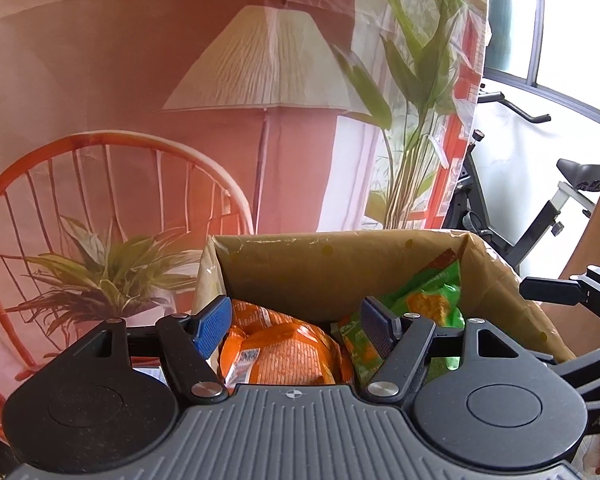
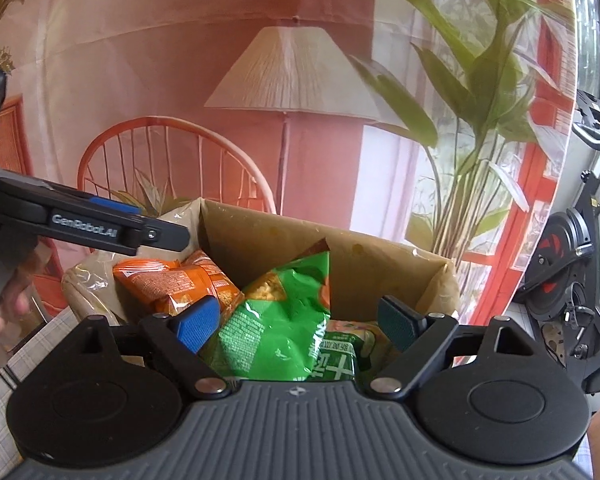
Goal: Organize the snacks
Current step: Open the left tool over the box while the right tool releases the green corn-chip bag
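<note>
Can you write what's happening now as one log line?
left gripper: open, over orange bag | right gripper: open, over green bag | both bags in cardboard box

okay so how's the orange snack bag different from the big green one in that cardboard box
The orange snack bag lies low toward the left side of the cardboard box, while the big green snack bag stands propped up in the middle, its top edge reaching higher. The orange bag sits in front of the left gripper; the green bag sits between the open fingers of the right gripper. Both are crinkly printed packets inside the same box.

Snack bags [image 2: 276, 320] inside box [image 2: 380, 268]
</note>
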A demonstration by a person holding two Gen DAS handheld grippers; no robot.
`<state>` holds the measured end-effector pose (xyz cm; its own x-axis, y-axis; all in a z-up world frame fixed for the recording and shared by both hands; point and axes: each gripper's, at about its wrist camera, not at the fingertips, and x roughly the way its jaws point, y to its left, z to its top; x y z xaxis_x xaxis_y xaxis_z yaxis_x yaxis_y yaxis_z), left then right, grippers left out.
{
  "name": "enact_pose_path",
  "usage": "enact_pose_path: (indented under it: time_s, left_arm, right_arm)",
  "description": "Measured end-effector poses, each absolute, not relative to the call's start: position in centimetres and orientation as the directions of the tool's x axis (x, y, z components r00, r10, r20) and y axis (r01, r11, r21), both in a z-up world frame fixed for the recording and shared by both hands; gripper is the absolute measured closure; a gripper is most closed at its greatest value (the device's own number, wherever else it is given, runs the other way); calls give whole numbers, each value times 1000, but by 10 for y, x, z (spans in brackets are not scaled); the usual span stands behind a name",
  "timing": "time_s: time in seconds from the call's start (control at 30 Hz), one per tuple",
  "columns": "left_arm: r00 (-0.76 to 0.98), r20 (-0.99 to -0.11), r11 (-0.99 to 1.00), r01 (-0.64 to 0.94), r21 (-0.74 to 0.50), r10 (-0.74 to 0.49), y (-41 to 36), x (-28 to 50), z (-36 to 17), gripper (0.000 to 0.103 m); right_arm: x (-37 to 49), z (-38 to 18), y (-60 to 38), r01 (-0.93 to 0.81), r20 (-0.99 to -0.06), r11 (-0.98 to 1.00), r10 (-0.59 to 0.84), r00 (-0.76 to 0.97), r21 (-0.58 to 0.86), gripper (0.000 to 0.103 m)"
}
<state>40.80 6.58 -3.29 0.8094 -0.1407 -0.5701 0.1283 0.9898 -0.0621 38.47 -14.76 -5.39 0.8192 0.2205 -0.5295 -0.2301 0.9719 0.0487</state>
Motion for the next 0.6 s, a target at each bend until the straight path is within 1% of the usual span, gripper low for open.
enact_pose_path:
  time_s: [0.37, 0.6]
  left_arm:
    - [825, -543, 987, 137, -80, -159, 71, 354, -16, 29]
    - [829, -536, 987, 131, -90, -158, 84, 303, -25, 29]
  right_arm:
    - [348, -42, -149, -210, -500, 975, 220, 837, 78, 15]
    - [308, -46, -154, -196, -456, 971, 236, 858, 133, 15]
